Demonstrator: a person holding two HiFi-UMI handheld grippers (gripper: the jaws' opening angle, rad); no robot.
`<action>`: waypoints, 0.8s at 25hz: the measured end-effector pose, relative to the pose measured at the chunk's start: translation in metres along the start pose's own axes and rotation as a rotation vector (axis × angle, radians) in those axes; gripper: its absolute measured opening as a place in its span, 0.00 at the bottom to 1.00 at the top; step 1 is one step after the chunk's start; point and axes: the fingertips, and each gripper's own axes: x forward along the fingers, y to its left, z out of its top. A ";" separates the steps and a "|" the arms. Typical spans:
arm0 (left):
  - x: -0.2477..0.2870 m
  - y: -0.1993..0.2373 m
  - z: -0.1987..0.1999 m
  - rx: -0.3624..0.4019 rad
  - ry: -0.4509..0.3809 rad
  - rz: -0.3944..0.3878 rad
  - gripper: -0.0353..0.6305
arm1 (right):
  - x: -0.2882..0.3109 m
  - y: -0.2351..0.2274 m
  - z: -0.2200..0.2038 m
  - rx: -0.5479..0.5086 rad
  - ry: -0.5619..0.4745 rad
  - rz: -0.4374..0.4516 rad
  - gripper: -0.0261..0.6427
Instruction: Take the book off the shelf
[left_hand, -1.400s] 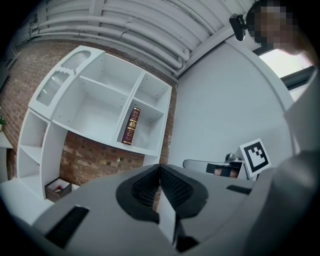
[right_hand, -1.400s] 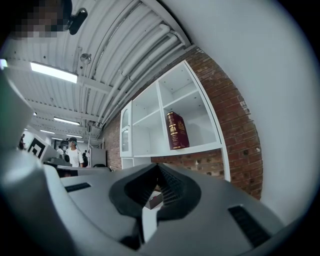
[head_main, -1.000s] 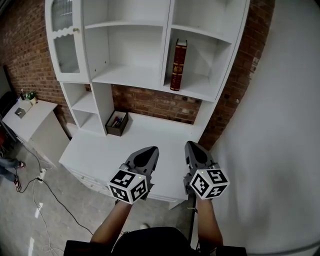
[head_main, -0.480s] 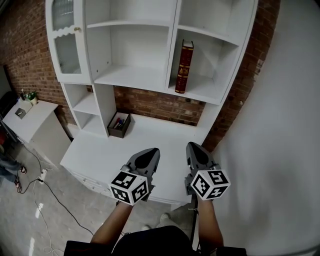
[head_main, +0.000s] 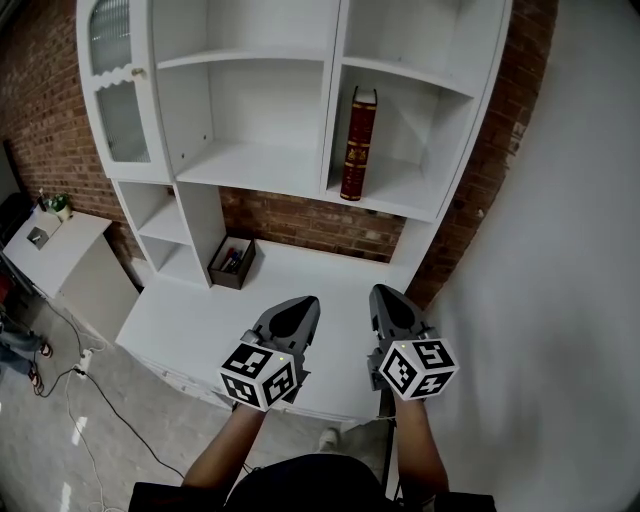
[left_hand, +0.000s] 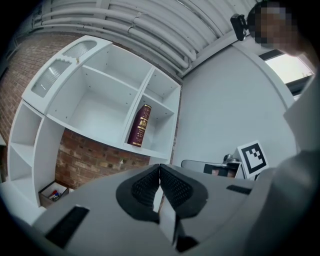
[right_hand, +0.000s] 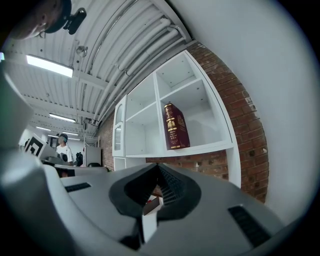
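Closer to the white wooden shelf unit (head_main: 262, 166) now, left gripper (head_main: 300, 301) and right gripper (head_main: 384, 291) (both empty) have jaws together; tall maroon hardcover book (head_main: 358, 143) stands upright above.

Holds the left hand-held gripper (head_main: 304, 301) and the right hand-held gripper (head_main: 381, 291) side by side low in the head view, near each other yet apart. Points both forward, away from the body and about level, tips leaning slightly toward one another. Shows the left jaws pressed together tip to tip in the left gripper view (left_hand: 159, 168), with nothing between the pads. Shows the right jaws likewise closed and empty in the right gripper view (right_hand: 157, 166). Carries a marker cube (head_main: 262, 373) at the rear of the left and another (head_main: 415, 366) on the right. Reaches out with the bare left forearm (head_main: 215, 452) slanting inward and the right forearm (head_main: 420, 455) nearly straight.
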 end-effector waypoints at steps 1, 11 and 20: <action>0.005 0.000 0.000 0.003 0.000 -0.003 0.08 | 0.003 -0.004 0.002 -0.002 -0.001 0.000 0.06; 0.053 0.014 0.013 0.024 -0.025 0.018 0.08 | 0.033 -0.044 0.013 0.003 -0.018 0.010 0.07; 0.092 0.027 0.023 0.052 -0.034 0.030 0.08 | 0.063 -0.075 0.022 0.012 -0.039 0.022 0.06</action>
